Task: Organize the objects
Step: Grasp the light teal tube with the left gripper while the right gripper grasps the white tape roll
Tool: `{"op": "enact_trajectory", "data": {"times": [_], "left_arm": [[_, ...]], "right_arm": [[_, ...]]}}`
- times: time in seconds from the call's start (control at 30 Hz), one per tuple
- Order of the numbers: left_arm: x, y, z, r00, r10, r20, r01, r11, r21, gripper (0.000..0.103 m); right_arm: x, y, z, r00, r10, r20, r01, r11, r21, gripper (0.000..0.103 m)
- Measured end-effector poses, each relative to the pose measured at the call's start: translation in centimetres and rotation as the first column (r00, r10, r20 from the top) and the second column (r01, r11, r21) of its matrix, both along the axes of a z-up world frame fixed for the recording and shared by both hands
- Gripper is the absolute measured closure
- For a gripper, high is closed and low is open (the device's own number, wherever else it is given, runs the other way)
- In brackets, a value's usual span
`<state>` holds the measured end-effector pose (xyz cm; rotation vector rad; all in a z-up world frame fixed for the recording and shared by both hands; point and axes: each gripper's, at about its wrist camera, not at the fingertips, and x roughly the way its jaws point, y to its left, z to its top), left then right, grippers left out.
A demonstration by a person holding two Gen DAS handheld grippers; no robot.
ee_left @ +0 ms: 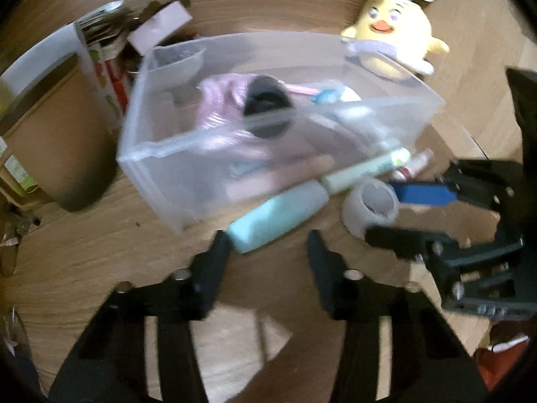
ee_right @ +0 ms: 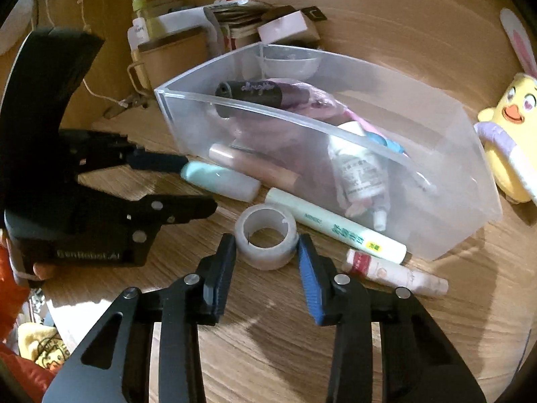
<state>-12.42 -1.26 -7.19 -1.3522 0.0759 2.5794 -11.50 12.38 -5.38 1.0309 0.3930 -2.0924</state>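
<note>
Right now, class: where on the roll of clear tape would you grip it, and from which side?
Grip the roll of clear tape across its outer wall, coming from above and the near side. It lies flat with its hole up, clear of the pale green tube, and the right tool already straddles it.

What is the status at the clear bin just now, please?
Left hand-held gripper straddling the teal tube, contact unclear. Right hand-held gripper straddling the tape roll. Clear bin close behind; two tubes still outside.
</note>
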Motion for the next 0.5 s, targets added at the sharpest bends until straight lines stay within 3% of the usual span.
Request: {"op": "enact_trajectory", "data": {"times": [0.17, 0.37, 0.43, 0.5], "left_arm": [[1.8, 1.8, 0.2, 0.997, -0.076, 0.004, 0.076, 0.997, -0.015, 0.065], [1.1, 2.1, 1.3, 0.998, -0.054, -0.024, 0.053, 0.997, -0.059, 0.064], [0.2, 2.1, 1.5, 0.998, -0.057, -0.037, 0.054, 0.996, -0.070, 0.061], [-0.8, 2.2, 1.7, 0.997, -0.069, -0.043, 0.066, 0.995, -0.077, 0.050]], "right_arm": [[0.4, 1.8, 0.6, 1.000, -0.028, 0.003, 0.028, 0.999, -0.021, 0.069], [0.8, 3.9, 1.2, 0.998, -0.067, -0.004, 0.067, 0.997, -0.033, 0.069], [0.8, 4.3, 1.5, 0.997, -0.078, -0.006, 0.077, 0.996, -0.044, 0.069], [0.9, 4.8, 1.8, 0.996, -0.086, -0.009, 0.086, 0.995, -0.057, 0.069]]}}
